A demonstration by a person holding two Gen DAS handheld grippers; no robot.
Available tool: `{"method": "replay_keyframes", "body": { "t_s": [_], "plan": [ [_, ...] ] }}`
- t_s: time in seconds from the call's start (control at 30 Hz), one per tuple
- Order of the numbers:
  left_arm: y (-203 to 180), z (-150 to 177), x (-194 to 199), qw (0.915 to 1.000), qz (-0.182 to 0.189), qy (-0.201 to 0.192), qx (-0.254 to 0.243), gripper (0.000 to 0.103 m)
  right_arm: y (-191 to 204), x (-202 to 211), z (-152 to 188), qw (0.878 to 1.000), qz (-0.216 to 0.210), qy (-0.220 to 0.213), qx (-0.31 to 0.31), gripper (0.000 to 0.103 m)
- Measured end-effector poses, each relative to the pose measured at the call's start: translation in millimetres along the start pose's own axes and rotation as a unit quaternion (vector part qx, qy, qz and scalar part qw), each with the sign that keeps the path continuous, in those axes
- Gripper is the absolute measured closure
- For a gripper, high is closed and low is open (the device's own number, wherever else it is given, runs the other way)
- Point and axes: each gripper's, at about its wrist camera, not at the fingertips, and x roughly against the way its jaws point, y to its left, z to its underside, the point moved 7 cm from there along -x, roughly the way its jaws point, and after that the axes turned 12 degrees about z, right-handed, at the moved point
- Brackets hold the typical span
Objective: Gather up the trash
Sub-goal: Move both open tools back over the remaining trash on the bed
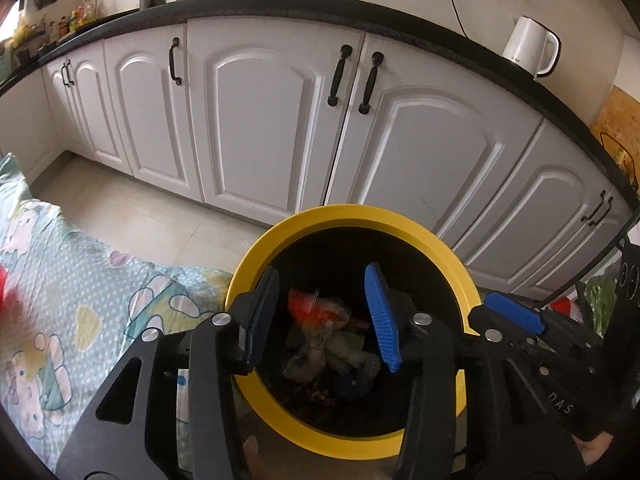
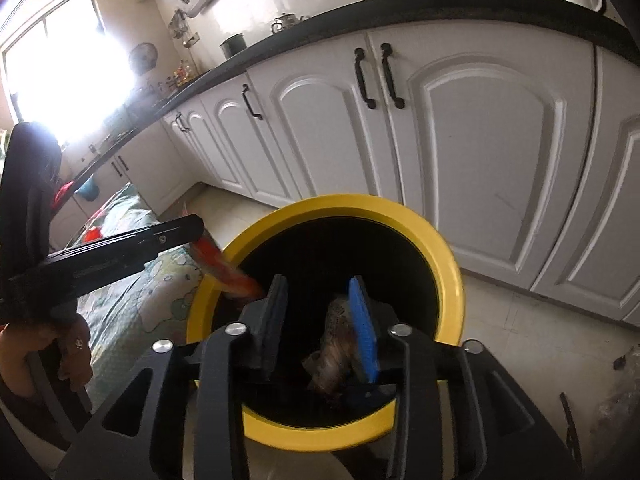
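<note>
A round bin with a yellow rim [image 1: 304, 218] [image 2: 448, 256] stands on the floor by white cabinets. Crumpled trash [image 1: 332, 344] [image 2: 336, 360] lies inside it. A red wrapper [image 1: 312, 306] hangs blurred in the bin mouth between the fingers of my left gripper [image 1: 320, 320], which is open right above the bin. In the right wrist view the same wrapper [image 2: 224, 268] is a blurred streak just below the left gripper's fingertip [image 2: 176, 232], at the bin's rim. My right gripper [image 2: 320, 328] is open and empty over the bin, also seen at the right edge [image 1: 512, 312].
White cabinet doors [image 1: 256, 120] with black handles run behind the bin. A bed with a cartoon-print sheet [image 1: 80, 312] lies to the left, with something red [image 1: 4, 292] on it. A white kettle [image 1: 530, 46] stands on the dark counter. Tiled floor [image 1: 140, 216] lies between bed and cabinets.
</note>
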Motion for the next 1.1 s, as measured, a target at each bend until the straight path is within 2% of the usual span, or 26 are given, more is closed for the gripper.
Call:
{"method": "replay_keyframes", "body": {
  "t_s": [0.03, 0.07, 0.1, 0.17, 0.23, 0.27, 0.47, 0.63, 0.8, 1.1],
  "plan": [
    [2, 0, 2, 1.0, -0.002, -0.001, 0.003, 0.063, -3, 1, 0, 1.0, 0.005, -0.001, -0.003, 0.066],
    [2, 0, 5, 1.0, -0.003, -0.002, 0.004, 0.057, -4, 2, 0, 1.0, 0.011, -0.003, -0.003, 0.064],
    [4, 1, 8, 1.0, -0.004, -0.005, 0.005, 0.046, -5, 4, -1, 1.0, 0.019, -0.009, -0.002, 0.061],
    [9, 0, 18, 0.9998, -0.007, -0.015, 0.014, 0.03, -6, 9, -1, 0.999, 0.026, -0.019, -0.002, 0.054],
    [18, 1, 33, 0.9992, -0.017, -0.029, 0.023, 0.02, -4, 16, -3, 0.999, 0.032, -0.032, 0.002, 0.049],
    [22, 1, 39, 0.9988, -0.023, -0.034, 0.025, 0.011, -3, 17, -4, 0.999, 0.033, -0.038, 0.004, 0.048],
    [47, 4, 84, 0.9949, -0.06, -0.07, 0.043, 0.011, 22, 31, -10, 0.998, 0.015, -0.06, 0.019, 0.04],
    [56, 5, 119, 0.9902, -0.088, -0.104, 0.03, 0.011, 52, 41, -10, 0.996, -0.002, -0.071, 0.046, 0.039],
    [70, 11, 144, 0.9867, -0.097, -0.123, 0.043, 0.011, 80, 50, -12, 0.995, -0.018, -0.077, 0.067, 0.037],
    [107, 22, 197, 0.9741, -0.147, -0.16, 0.062, 0.011, 132, 57, -10, 0.99, -0.051, -0.078, 0.105, 0.036]
  ]
}}
